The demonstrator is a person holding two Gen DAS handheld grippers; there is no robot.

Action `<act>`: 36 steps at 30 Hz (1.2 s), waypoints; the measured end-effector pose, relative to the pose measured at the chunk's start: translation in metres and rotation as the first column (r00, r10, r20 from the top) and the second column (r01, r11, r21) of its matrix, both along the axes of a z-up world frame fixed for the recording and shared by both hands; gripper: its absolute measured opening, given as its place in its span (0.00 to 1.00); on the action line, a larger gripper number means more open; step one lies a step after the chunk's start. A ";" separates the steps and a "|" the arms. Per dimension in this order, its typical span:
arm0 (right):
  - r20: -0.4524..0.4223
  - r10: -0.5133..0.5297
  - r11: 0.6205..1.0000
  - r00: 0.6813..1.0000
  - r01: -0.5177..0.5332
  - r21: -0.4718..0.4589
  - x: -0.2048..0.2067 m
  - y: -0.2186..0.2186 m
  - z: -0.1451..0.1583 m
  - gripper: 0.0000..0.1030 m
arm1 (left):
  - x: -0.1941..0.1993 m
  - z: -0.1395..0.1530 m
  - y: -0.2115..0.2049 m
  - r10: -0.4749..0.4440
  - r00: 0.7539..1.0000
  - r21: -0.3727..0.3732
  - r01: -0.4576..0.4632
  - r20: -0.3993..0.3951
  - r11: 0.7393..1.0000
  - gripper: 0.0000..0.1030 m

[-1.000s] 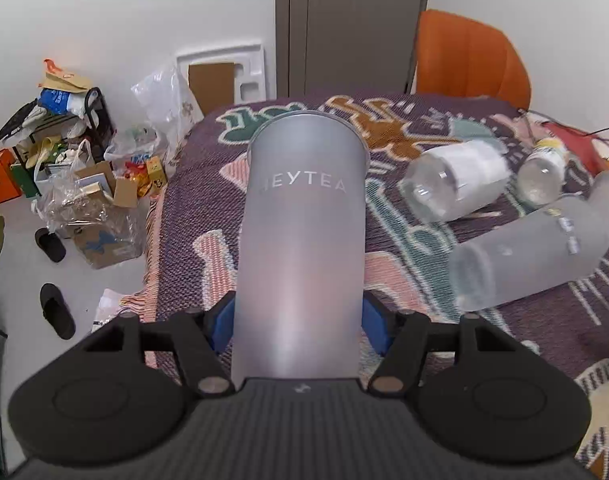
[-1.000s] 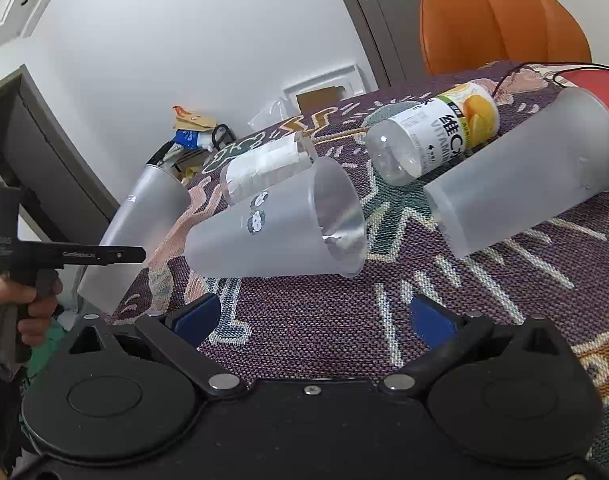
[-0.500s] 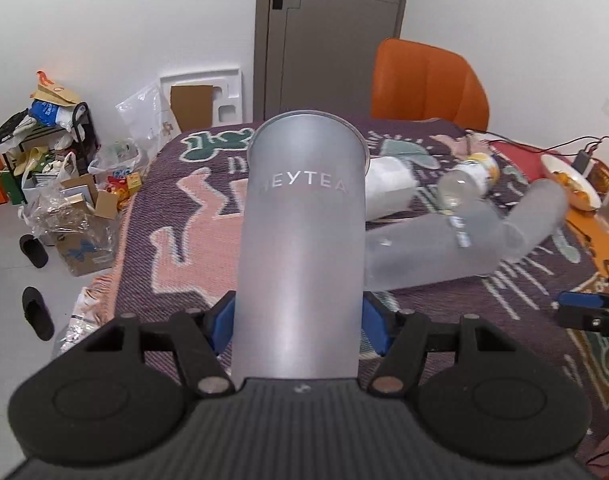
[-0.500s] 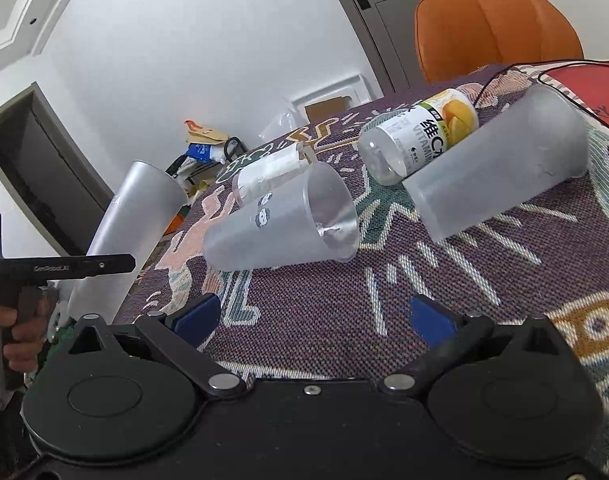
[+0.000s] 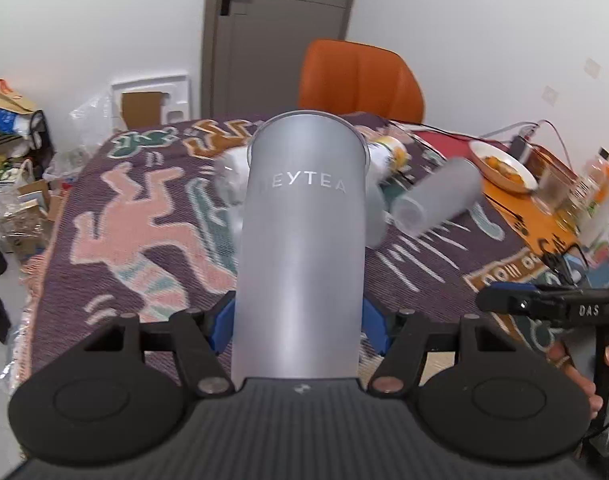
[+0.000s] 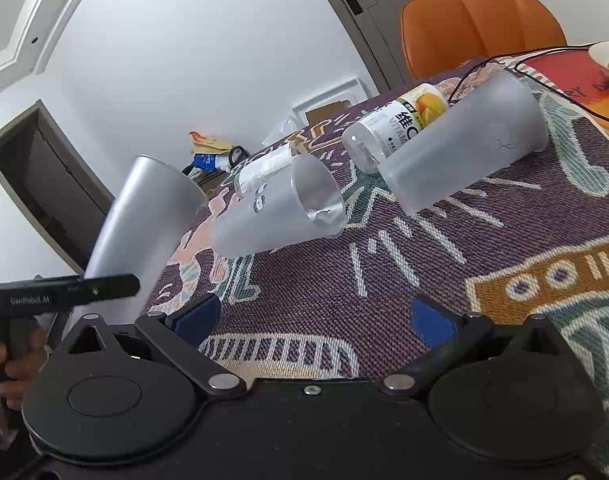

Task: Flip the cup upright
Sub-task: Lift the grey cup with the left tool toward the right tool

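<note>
My left gripper [image 5: 298, 326] is shut on a tall frosted cup marked HEYTEA [image 5: 302, 248] and holds it tilted above the patterned tablecloth [image 5: 136, 240]. The same cup shows at the left of the right wrist view [image 6: 144, 224], leaning. My right gripper [image 6: 314, 320] is open and empty, low over the cloth. Two more frosted cups lie on their sides ahead of it: one with its mouth toward me [image 6: 280, 208] and a larger one [image 6: 464, 144] further right.
A clear vitamin bottle [image 6: 396, 128] lies behind the cups. An orange chair [image 5: 360, 76] stands at the table's far end. A bowl of food [image 5: 502, 164], glasses [image 5: 576, 196] and cables [image 6: 544, 60] sit at the right. Clutter [image 5: 12, 184] covers the floor at the left.
My left gripper has lifted and swung right with the HEYTEA cup, so more of the table's right side shows. The right gripper has shifted slightly over the cloth and stays open.
</note>
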State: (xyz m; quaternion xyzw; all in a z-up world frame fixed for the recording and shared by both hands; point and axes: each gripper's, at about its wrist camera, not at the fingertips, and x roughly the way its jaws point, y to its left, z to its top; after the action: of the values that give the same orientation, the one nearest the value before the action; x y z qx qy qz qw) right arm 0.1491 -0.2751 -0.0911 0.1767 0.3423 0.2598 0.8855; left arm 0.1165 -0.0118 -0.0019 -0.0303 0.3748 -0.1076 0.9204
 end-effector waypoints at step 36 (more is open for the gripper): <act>-0.105 0.014 0.999 0.994 -0.010 0.037 -0.014 -0.016 -0.020 1.00 | -0.013 -0.039 -0.055 -0.017 0.995 -0.072 0.010 -0.098 0.997 0.79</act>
State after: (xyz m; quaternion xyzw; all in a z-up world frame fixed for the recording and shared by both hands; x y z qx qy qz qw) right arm 0.1355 -0.2908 -0.1109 0.2043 0.3847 0.2618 0.8612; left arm 0.1033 -0.0664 -0.0411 -0.0658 0.4159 -0.1256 0.8983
